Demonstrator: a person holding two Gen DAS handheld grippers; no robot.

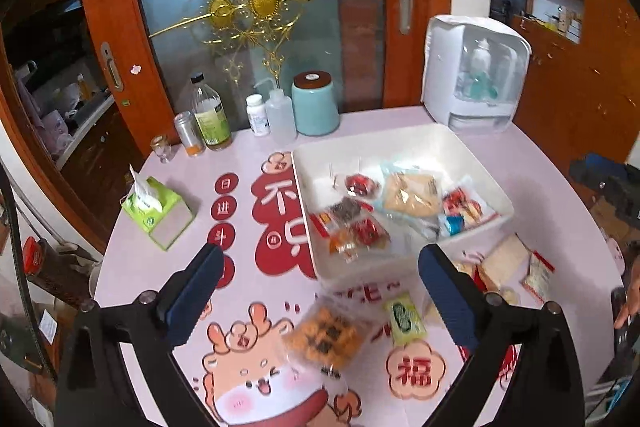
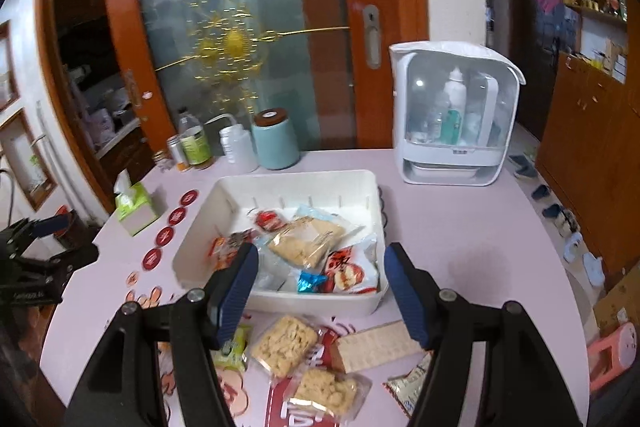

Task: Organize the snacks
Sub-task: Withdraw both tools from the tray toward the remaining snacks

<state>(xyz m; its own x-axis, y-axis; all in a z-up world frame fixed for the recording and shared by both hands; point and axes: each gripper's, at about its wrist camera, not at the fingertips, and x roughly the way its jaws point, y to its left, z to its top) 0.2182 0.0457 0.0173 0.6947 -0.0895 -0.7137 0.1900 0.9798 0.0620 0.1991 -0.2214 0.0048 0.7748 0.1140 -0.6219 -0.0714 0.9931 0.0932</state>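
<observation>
1. Clear-plastic-wrapped snacks are the task's things: judged light, soft and crinkly, with slippery film and brittle contents that a hard squeeze would crush.
2. Loose ones lie on the near part of the pink, cartoon-printed surface [image 2: 460, 227], just in front of the white rectangular plastic bin [image 2: 276, 301], which already holds several packets.
3. Nearest the left tool [image 1: 320, 287] is an orange-brown cracker with dark bits in clear wrap [image 1: 324, 337], lying flat. I would take it across its short width, at the body rather than the sealed ends.
4. Its long axis seems to run from near right to far left, though the blur leaves that unsure.
5. Beside it, to the right, a small yellow-green sachet [image 1: 404, 319] lies with its long axis running near to far.
6. Under the right tool [image 2: 318, 291] a pale wrapped rice-crisp square [image 2: 286, 345] lies flat, with no clear long axis; a tan wafer bar [image 2: 374, 345] to its right runs left to right.
7. Left tool: spread wide, holding nothing. Right tool: partly spread, also holding nothing; both hang above the surface.
8. Farther off stand a green tissue box [image 1: 156, 209] and a teal canister with a brown lid [image 1: 314, 105].
</observation>
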